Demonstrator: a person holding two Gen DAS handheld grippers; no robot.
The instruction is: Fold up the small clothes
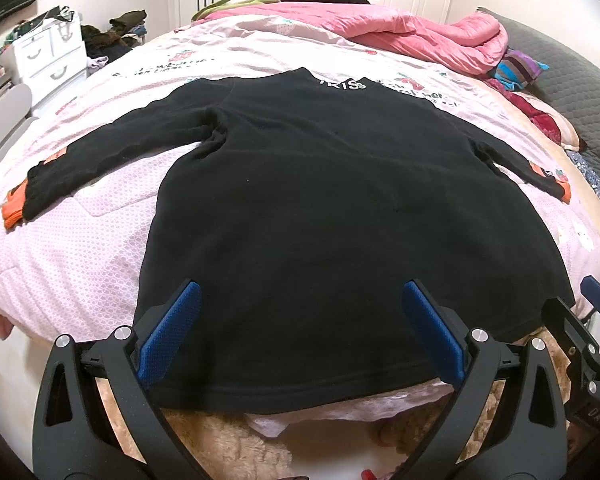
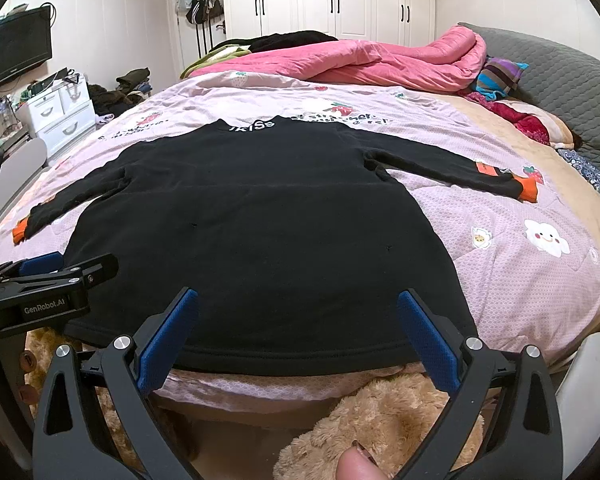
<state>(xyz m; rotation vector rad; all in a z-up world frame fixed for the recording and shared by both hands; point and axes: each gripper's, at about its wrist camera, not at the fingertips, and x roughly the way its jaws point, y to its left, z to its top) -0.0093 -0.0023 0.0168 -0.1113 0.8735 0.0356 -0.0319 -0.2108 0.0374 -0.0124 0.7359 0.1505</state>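
Note:
A black long-sleeved top (image 1: 300, 200) (image 2: 252, 220) lies flat on the bed, back up, hem toward me, both sleeves spread out with orange cuffs (image 1: 14, 208) (image 2: 530, 188). White lettering shows at its collar (image 1: 344, 84). My left gripper (image 1: 300, 300) hovers open over the hem, nothing between its blue pads (image 1: 172, 328). My right gripper (image 2: 298, 308) is likewise open above the hem near the right side. Each gripper shows at the edge of the other's view: the right gripper (image 1: 596, 320) and the left gripper (image 2: 48, 280).
The bed has a pale pink patterned quilt (image 2: 500, 240), a bunched pink duvet (image 2: 380, 64) and a grey headboard (image 2: 560, 76) to the right. A tan plush toy (image 2: 380, 420) lies below the bed edge. White drawers (image 2: 56, 116) stand at the left, wardrobes (image 2: 332, 0) behind.

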